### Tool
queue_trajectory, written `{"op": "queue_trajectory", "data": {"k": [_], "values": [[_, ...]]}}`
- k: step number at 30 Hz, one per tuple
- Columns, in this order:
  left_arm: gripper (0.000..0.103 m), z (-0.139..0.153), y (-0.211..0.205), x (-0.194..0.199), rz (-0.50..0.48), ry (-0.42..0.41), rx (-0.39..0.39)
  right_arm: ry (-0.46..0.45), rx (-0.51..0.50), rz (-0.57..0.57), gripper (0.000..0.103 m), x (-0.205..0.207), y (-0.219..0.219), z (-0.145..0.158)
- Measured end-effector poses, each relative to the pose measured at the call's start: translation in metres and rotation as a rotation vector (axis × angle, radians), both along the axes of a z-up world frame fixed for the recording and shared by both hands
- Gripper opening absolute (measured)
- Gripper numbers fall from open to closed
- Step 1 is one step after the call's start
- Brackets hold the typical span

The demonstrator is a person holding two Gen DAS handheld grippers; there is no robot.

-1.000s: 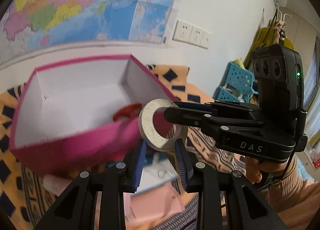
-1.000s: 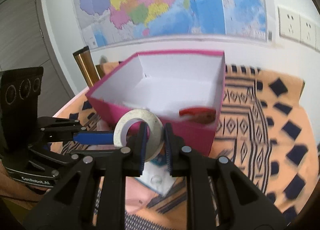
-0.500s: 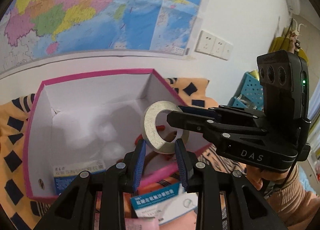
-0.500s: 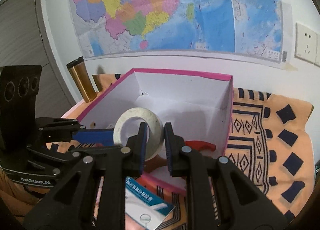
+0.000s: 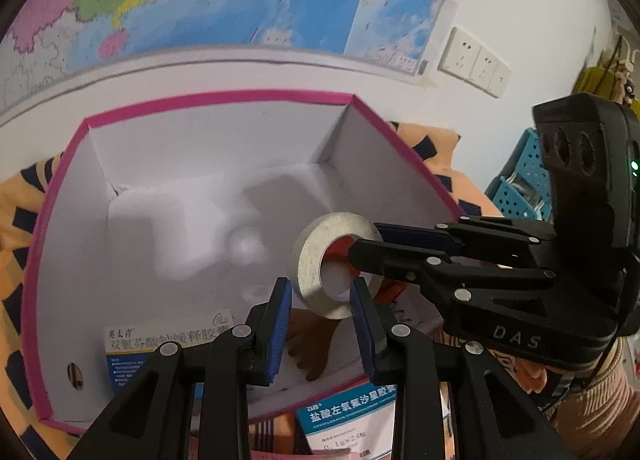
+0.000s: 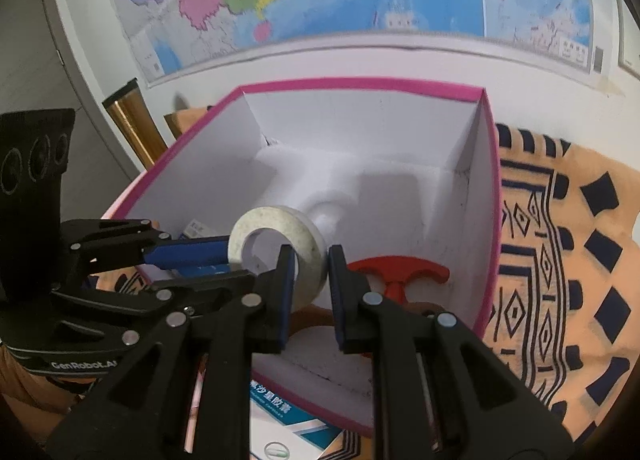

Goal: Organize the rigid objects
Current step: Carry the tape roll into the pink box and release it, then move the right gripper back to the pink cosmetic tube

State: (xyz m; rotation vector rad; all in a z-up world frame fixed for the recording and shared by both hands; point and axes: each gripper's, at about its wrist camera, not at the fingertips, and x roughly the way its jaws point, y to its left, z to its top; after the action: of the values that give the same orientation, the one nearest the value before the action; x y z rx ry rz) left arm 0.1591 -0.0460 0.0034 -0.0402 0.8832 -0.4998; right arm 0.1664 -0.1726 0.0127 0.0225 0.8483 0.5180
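Note:
A white tape roll (image 5: pixel 308 256) hangs over the open pink box (image 5: pixel 220 97), inside its near right part. My left gripper (image 5: pixel 320 286) is shut on the roll's lower edge, its blue pads on either side. From the right, my right gripper (image 5: pixel 364 242) is shut across the roll's faces. In the right wrist view the tape roll (image 6: pixel 276 219) sits between the right gripper (image 6: pixel 311 256) pads, with the left gripper (image 6: pixel 230 260) at its left rim. A red handle-shaped piece (image 6: pixel 396 272) lies on the box floor under the roll.
A blue-and-white medicine carton (image 5: pixel 168 344) lies in the box's near left corner; another carton (image 5: pixel 344 420) lies outside by the front wall. The box (image 6: pixel 360 81) rests on an orange patterned cloth (image 6: pixel 560 260). A gold flask (image 6: pixel 132 119) stands behind on the left, blue baskets (image 5: pixel 524 179) on the right.
Both grippers carried the tape roll forward and down, from in front of the box's near wall to over its inside. The box floor and the carton in it came into view.

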Motion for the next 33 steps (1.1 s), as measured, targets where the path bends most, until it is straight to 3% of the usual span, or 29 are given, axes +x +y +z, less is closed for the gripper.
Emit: {"op": "queue_trajectory", "data": {"k": [3, 8, 17, 19, 22, 28, 33], "values": [[0.030, -0.001, 0.005, 0.000, 0.033, -0.004, 0.002, -0.024, -0.040, -0.025, 0.022, 0.000, 0.003, 0.000], [0.030, 0.009, 0.026, -0.018, 0.078, -0.067, -0.010, -0.062, -0.007, -0.056, 0.032, -0.013, -0.008, 0.007], [0.042, 0.028, 0.078, -0.077, 0.141, -0.188, -0.059, -0.084, 0.103, -0.024, 0.032, -0.056, -0.023, 0.015], [0.042, 0.027, 0.088, -0.086, 0.158, -0.190, -0.063, -0.078, 0.129, -0.003, 0.034, -0.068, -0.023, 0.013], [0.042, 0.022, 0.101, -0.097, 0.193, -0.184, -0.056, -0.093, 0.161, 0.018, 0.045, -0.087, -0.021, 0.013], [0.043, -0.002, 0.117, -0.104, 0.238, -0.120, -0.033, -0.033, 0.207, 0.087, 0.045, -0.111, -0.008, 0.000], [0.043, -0.024, 0.129, -0.100, 0.268, -0.058, -0.015, 0.072, 0.232, 0.117, 0.045, -0.119, 0.008, -0.029]]}}
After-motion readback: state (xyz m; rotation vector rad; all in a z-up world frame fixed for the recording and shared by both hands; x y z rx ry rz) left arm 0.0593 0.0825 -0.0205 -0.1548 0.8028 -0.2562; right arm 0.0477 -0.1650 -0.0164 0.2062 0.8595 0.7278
